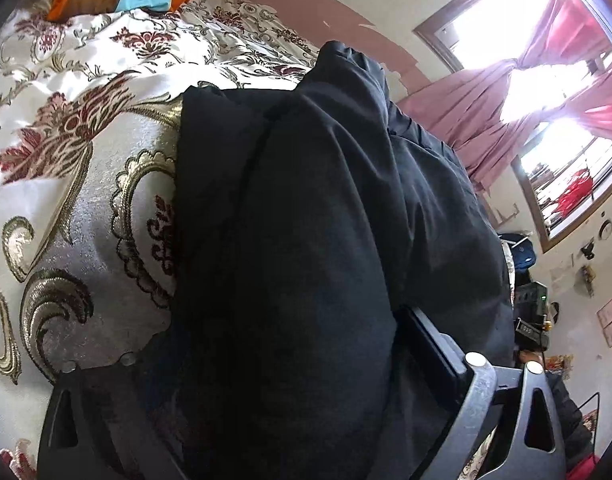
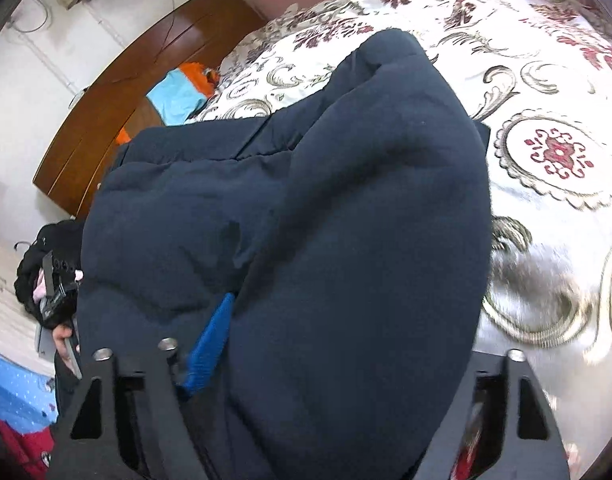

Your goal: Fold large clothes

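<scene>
A thick dark navy garment (image 1: 325, 220) lies bunched on a bed with a white, gold and maroon floral spread (image 1: 86, 140). In the left wrist view its bulk fills the space between the jaws of my left gripper (image 1: 282, 332). The black right pad (image 1: 433, 344) lies along the cloth, and the left finger is buried under it. In the right wrist view the same garment (image 2: 345, 200) bulges up between the jaws of my right gripper (image 2: 345, 320). The blue left pad (image 2: 210, 340) presses into a fold, and the right finger is covered by cloth.
A wooden headboard (image 2: 118, 92) and an orange and light blue pillow (image 2: 178, 96) stand at the bed's far end. Pink curtains (image 1: 505, 112) hang at a bright window. A person's hand (image 2: 62, 336) holds the other tool at the garment's left edge. Bare bedspread (image 2: 545, 160) lies to the right.
</scene>
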